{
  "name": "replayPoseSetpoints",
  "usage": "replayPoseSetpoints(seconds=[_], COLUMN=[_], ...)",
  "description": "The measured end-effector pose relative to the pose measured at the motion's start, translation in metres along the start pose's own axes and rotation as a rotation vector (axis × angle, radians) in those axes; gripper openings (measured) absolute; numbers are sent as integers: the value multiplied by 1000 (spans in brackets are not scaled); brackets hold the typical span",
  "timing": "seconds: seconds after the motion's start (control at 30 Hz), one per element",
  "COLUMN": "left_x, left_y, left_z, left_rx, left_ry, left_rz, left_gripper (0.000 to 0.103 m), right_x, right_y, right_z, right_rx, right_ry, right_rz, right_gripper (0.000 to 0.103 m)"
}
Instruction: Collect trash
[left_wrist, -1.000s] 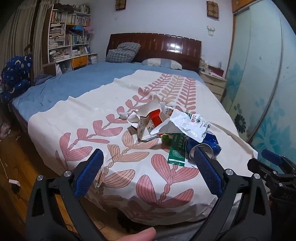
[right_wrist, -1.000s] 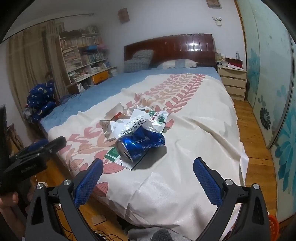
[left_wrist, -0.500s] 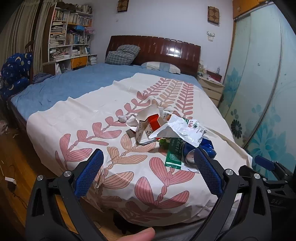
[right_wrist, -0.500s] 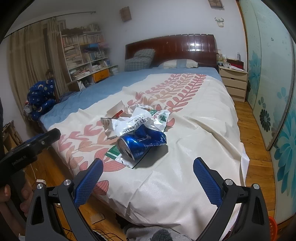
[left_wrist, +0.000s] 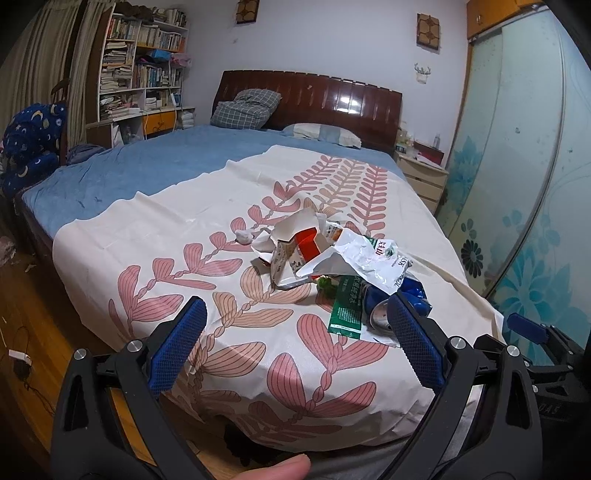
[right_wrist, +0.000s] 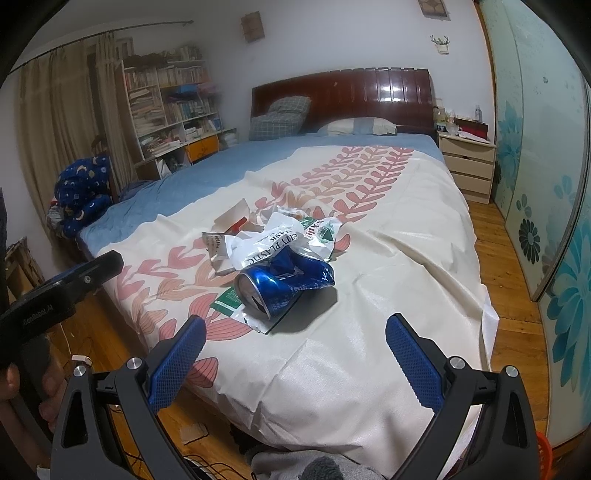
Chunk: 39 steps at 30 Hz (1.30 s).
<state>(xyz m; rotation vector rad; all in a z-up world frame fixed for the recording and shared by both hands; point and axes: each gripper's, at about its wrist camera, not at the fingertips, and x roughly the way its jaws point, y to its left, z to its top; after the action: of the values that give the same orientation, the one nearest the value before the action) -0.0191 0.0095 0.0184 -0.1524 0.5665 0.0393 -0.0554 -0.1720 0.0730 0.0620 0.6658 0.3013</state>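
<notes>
Left wrist view: the left gripper (left_wrist: 295, 345), jaws spread wide and empty, faces a bed. A heap of trash lies on the leaf-print bedspread (left_wrist: 236, 332): torn cardboard carton (left_wrist: 295, 247), crinkled white plastic bag (left_wrist: 365, 258), green sachet (left_wrist: 347, 308).

Right wrist view: the right gripper (right_wrist: 295, 354), jaws spread, faces a crushed blue can (right_wrist: 284, 282) just below the bag; glossy wooden headboard (right_wrist: 343, 96) beyond.
</notes>
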Motion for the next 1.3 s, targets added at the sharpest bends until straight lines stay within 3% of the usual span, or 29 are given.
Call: replayPoseSetpoints(seconds=[1.0, 1.17, 1.3], left_x=[4, 8, 16], left_y=[8, 8, 13], left_z=[1, -1, 0], left_rx=[-44, -62, -138], left_ry=[22, 38, 59], left_rz=[-16, -44, -122], left_gripper=[97, 97, 97], right_x=[6, 10, 14], right_y=[-7, -10, -16], right_z=[1, 0, 1], right_rx=[34, 52, 86], right_ry=[29, 42, 61], right_rz=[1, 14, 30], right_gripper=[96, 96, 96])
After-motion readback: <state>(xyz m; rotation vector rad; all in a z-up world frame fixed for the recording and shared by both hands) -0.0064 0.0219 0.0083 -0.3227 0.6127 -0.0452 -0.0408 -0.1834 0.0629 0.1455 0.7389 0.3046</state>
